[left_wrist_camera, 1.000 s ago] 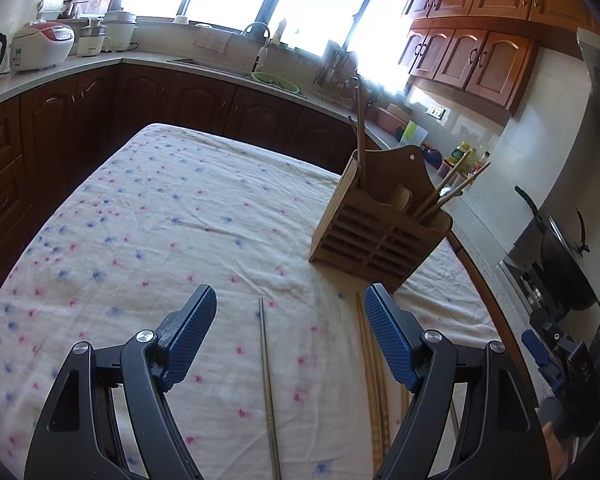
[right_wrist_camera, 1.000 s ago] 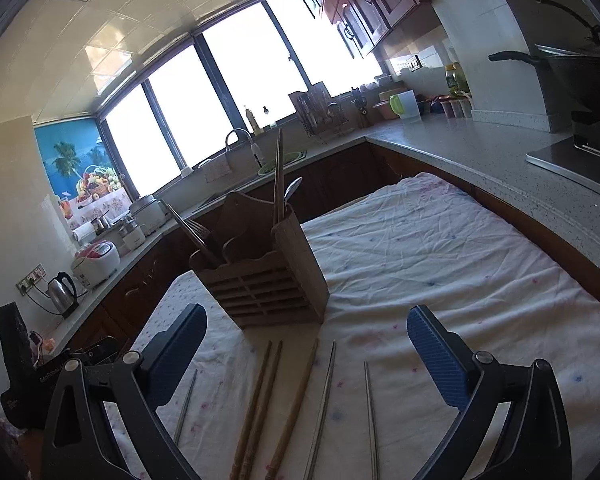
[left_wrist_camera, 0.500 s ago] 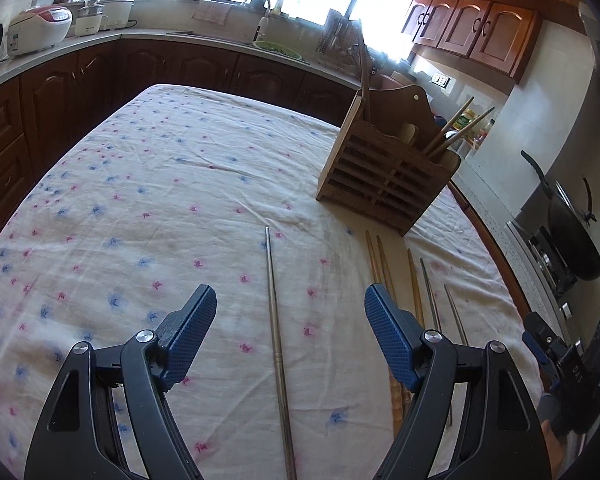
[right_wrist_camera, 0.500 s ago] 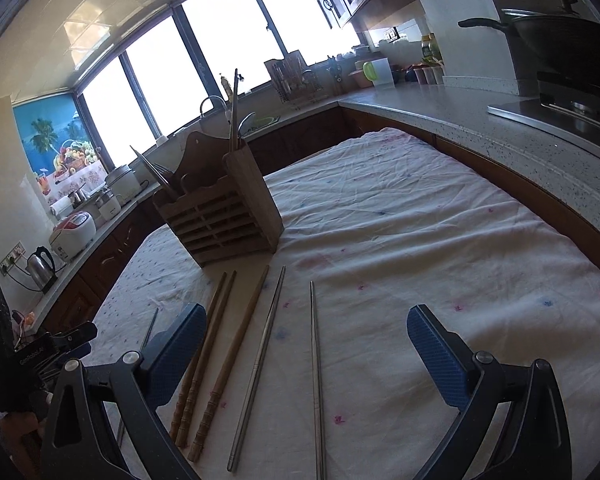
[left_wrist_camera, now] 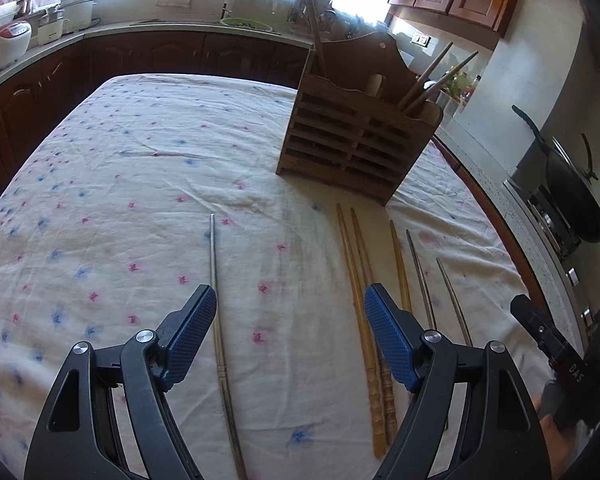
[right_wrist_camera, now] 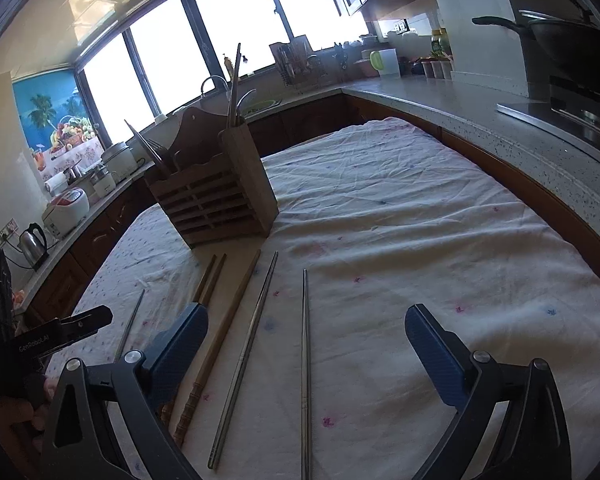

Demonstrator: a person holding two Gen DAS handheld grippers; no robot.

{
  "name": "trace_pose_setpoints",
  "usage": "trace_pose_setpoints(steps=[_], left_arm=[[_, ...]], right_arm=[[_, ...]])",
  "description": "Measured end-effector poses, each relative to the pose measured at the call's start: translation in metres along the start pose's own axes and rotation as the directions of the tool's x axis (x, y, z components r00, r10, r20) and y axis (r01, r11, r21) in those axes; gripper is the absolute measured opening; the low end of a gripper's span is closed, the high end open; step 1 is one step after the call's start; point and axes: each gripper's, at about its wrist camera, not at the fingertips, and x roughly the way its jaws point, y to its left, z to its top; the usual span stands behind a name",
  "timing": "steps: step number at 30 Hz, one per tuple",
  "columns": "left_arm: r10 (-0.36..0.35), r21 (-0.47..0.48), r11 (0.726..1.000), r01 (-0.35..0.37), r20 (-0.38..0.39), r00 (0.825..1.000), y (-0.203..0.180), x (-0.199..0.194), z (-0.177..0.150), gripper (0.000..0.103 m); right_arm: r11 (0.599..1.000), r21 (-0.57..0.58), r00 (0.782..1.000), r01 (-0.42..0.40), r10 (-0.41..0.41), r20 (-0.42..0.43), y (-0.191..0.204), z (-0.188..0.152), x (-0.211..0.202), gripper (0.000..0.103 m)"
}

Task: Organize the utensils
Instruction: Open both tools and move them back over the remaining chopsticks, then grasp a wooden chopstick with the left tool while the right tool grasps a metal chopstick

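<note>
A wooden utensil holder (left_wrist_camera: 356,136) stands on the table's flowered cloth (left_wrist_camera: 140,184), with several chopsticks upright in it; it also shows in the right wrist view (right_wrist_camera: 216,200). Loose chopsticks lie in front of it: a lone metal one (left_wrist_camera: 216,304), three wooden ones (left_wrist_camera: 360,292) and two metal ones (left_wrist_camera: 424,280). My left gripper (left_wrist_camera: 290,304) is open and empty, low over the cloth between the lone metal chopstick and the wooden ones. My right gripper (right_wrist_camera: 306,328) is open and empty above a metal chopstick (right_wrist_camera: 306,340); another metal chopstick (right_wrist_camera: 248,344) and a wooden one (right_wrist_camera: 220,332) lie left of it.
Dark wooden cabinets and a counter ring the table. A wok (left_wrist_camera: 572,196) sits on the stove at right. A rice cooker (right_wrist_camera: 66,210) and a kettle (right_wrist_camera: 34,242) stand on the left counter. A sink and dish rack (right_wrist_camera: 304,64) are under the windows.
Both grippers have tilted down and come lower toward the cloth; more of the loose chopsticks now show in each view. Both stay open and empty.
</note>
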Motion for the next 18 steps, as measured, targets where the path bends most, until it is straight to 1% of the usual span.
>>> trace_pose_setpoints(steps=[1, 2, 3, 4, 5, 6, 8, 11, 12, 13, 15, 17, 18], left_arm=[[-0.002, 0.009, 1.000, 0.003, -0.009, 1.000, -0.003, 0.005, 0.003, 0.078], [-0.003, 0.015, 1.000, 0.004, -0.020, 1.000, -0.006, 0.010, 0.005, 0.078], [-0.008, 0.020, 1.000, 0.008, -0.030, 1.000, -0.008, 0.015, 0.008, 0.078], [-0.015, 0.025, 1.000, 0.016, -0.038, 0.999, -0.010, 0.020, 0.012, 0.075], [-0.017, 0.031, 0.999, 0.019, -0.046, 0.999, -0.013, 0.025, 0.015, 0.072], [-0.020, 0.039, 0.999, 0.022, -0.056, 0.998, -0.015, 0.030, 0.019, 0.067], [-0.022, 0.059, 0.998, 0.026, -0.075, 0.997, -0.021, 0.041, 0.027, 0.058], [-0.030, 0.083, 0.996, 0.038, -0.104, 0.994, -0.029, 0.057, 0.037, 0.054], [-0.030, 0.092, 0.995, 0.040, -0.112, 0.993, -0.032, 0.063, 0.041, 0.052], [-0.029, 0.102, 0.994, 0.042, -0.122, 0.992, -0.035, 0.068, 0.043, 0.047], [-0.028, 0.121, 0.992, 0.045, -0.140, 0.990, -0.041, 0.080, 0.047, 0.044], [-0.010, 0.143, 0.989, 0.033, -0.160, 0.987, -0.046, 0.092, 0.050, 0.032], [-0.008, 0.150, 0.988, 0.034, -0.171, 0.985, -0.048, 0.097, 0.051, 0.031]], right_arm=[[1.000, -0.008, 1.000, 0.003, -0.003, -0.009, 0.001, 0.001, 0.003, 0.093], [1.000, -0.014, 1.000, 0.006, -0.006, -0.022, 0.001, 0.002, 0.006, 0.088], [1.000, -0.018, 0.999, 0.008, -0.009, -0.037, 0.001, 0.003, 0.010, 0.081], [1.000, -0.024, 0.999, 0.011, -0.013, -0.053, 0.002, 0.004, 0.014, 0.077], [0.999, -0.030, 0.997, 0.017, -0.019, -0.069, 0.002, 0.005, 0.018, 0.070], [0.999, -0.036, 0.996, 0.022, -0.025, -0.086, 0.002, 0.005, 0.023, 0.066], [0.999, -0.048, 0.993, 0.023, -0.028, -0.112, 0.003, 0.007, 0.030, 0.061], [0.997, -0.069, 0.988, 0.024, -0.034, -0.153, 0.006, 0.010, 0.043, 0.054], [0.997, -0.071, 0.986, 0.020, -0.032, -0.167, 0.006, 0.011, 0.047, 0.050], [0.997, -0.075, 0.983, 0.020, -0.033, -0.179, 0.007, 0.011, 0.052, 0.048], [0.996, -0.084, 0.980, 0.024, -0.040, -0.197, 0.008, 0.012, 0.059, 0.041], [0.995, -0.091, 0.976, 0.029, -0.047, -0.212, 0.008, 0.013, 0.065, 0.036], [0.995, -0.091, 0.975, 0.029, -0.048, -0.218, 0.008, 0.013, 0.068, 0.032]])
